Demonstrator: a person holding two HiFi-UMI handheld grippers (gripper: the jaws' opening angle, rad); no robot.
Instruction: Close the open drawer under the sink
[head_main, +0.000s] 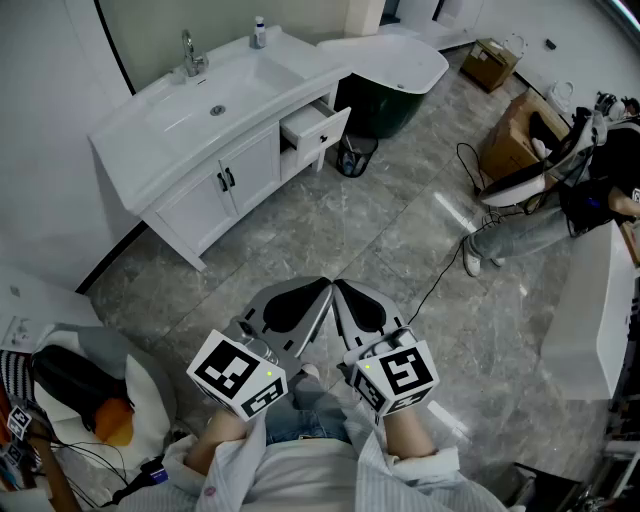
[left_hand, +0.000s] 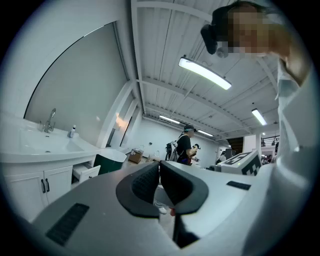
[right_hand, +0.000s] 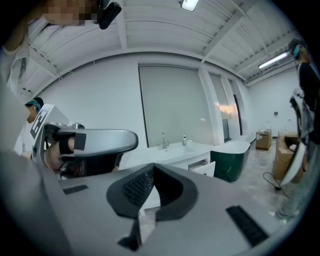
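My left tongs (head_main: 320, 290) and right tongs (head_main: 342, 290) are both closed tight and hold nothing, their tips side by side above the floor (head_main: 380, 230). The drawer (head_main: 318, 130) stands pulled out under the sink (head_main: 215, 100), well apart from both tongs.

The white drawer (head_main: 316, 129) stands pulled out from the right end of the white vanity cabinet (head_main: 205, 205), its flat front facing out over the floor and its top open. It sits just below the countertop, right of the rectangular sink (head_main: 215, 98).
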